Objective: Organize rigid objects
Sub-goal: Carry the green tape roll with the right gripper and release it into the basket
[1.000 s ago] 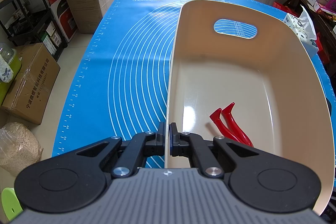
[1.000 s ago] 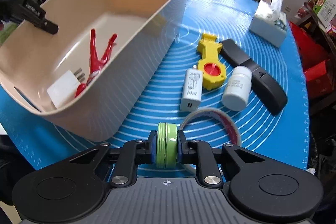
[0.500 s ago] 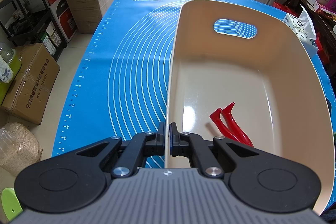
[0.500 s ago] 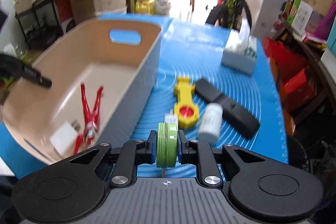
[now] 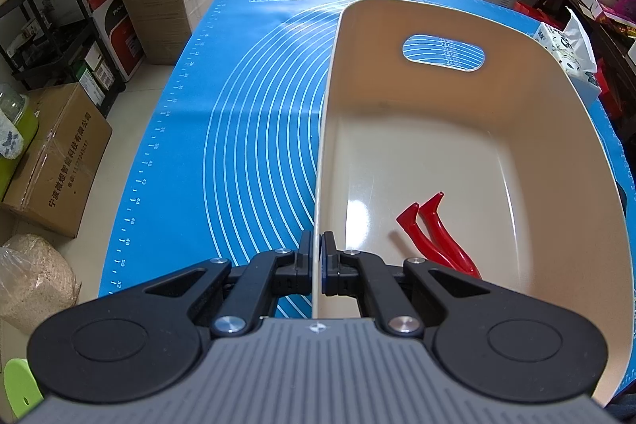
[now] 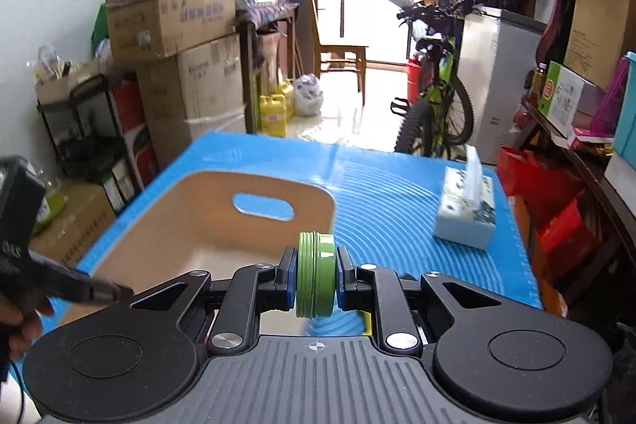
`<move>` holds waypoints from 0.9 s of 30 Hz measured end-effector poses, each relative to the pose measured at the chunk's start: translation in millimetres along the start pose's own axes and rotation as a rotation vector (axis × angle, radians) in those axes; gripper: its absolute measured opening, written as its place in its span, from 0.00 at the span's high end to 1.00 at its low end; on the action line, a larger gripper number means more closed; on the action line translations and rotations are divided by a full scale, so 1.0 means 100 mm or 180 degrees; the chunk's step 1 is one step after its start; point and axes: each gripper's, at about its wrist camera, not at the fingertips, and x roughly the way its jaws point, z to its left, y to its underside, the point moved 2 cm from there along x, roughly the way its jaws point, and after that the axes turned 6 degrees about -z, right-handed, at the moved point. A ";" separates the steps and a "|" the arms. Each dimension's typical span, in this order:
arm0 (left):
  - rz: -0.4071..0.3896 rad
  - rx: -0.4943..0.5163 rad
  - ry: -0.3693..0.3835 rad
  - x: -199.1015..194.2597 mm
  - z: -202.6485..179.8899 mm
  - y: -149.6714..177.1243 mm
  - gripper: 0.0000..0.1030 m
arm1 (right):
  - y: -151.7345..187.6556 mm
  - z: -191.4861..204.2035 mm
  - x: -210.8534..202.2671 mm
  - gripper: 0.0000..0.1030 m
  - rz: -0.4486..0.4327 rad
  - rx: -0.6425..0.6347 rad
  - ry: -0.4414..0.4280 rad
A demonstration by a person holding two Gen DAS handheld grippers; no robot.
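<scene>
A beige plastic basket (image 5: 556,130) stands on the blue mat (image 5: 246,114). My left gripper (image 5: 317,253) is shut on the basket's near left rim, which runs up between the pads. A red clip (image 5: 435,237) lies on the basket floor. In the right wrist view my right gripper (image 6: 316,277) is shut on a round green tin (image 6: 316,279), held on edge above the mat, just right of the basket (image 6: 190,221). The other loose items on the mat are hidden below this view.
A tissue box (image 6: 465,221) sits at the mat's right side. The other hand-held gripper (image 6: 59,277) shows at the left, with a hand (image 6: 18,328) on it. Cardboard boxes (image 6: 175,18), a rack and a bicycle (image 6: 433,94) stand around the table.
My right gripper has risen and tilted up with the green tin; the yellow piece, white bottle and black case dropped out of view. The left gripper and basket have not moved.
</scene>
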 end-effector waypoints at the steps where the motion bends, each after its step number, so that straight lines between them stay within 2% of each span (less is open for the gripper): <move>1: 0.0000 0.0003 -0.0002 0.00 0.00 0.00 0.96 | -0.01 0.03 0.02 0.72 -0.0007 0.0002 -0.0025; 10: 0.0007 0.0008 -0.0007 0.01 -0.01 0.00 0.96 | -0.05 0.55 0.26 0.72 -0.0011 -0.0247 -0.0281; 23: 0.0009 0.0016 -0.0017 0.01 -0.01 0.01 0.96 | 0.35 0.82 0.68 0.73 0.0555 -0.0448 -0.0330; 27: 0.0008 0.0016 -0.0012 0.01 -0.01 0.01 0.96 | 0.46 0.89 0.79 0.73 0.0810 -0.0468 -0.0353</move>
